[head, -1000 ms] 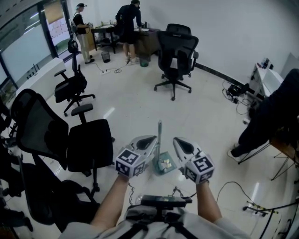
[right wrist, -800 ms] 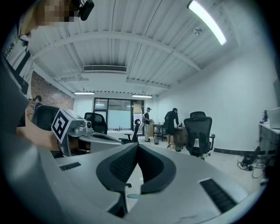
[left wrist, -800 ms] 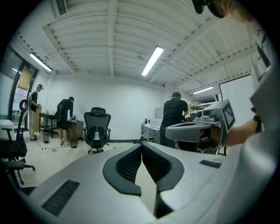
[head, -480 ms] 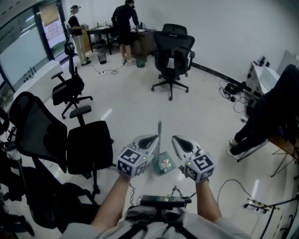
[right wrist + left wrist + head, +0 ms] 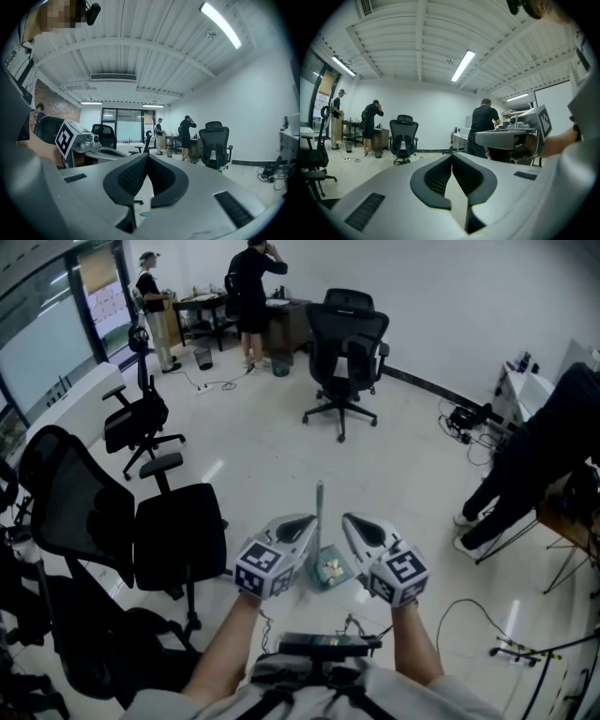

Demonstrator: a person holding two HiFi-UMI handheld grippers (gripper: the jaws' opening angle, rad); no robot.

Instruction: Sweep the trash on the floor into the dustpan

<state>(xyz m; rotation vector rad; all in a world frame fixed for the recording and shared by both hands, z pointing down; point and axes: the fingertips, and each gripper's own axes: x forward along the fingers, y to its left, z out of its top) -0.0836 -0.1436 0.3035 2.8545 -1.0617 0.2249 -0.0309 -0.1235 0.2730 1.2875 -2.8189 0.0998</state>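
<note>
We hold L tongs (image 5: 307, 519) & R tongs (image 5: 348, 520) clenched, empty; dustpan (image 5: 343, 575) w/ trash (image 5: 330, 567) btwn them, lower centre.

Open-plan office

Black swivel chairs (image 5: 345, 343) stood on a pale floor (image 5: 281, 427). Desks (image 5: 211, 301) with two standing people (image 5: 251, 277) lined the far wall. Glass partition (image 5: 47, 343) at left, strip lights (image 5: 463, 65) overhead, cables (image 5: 469, 423) trailing.
</note>
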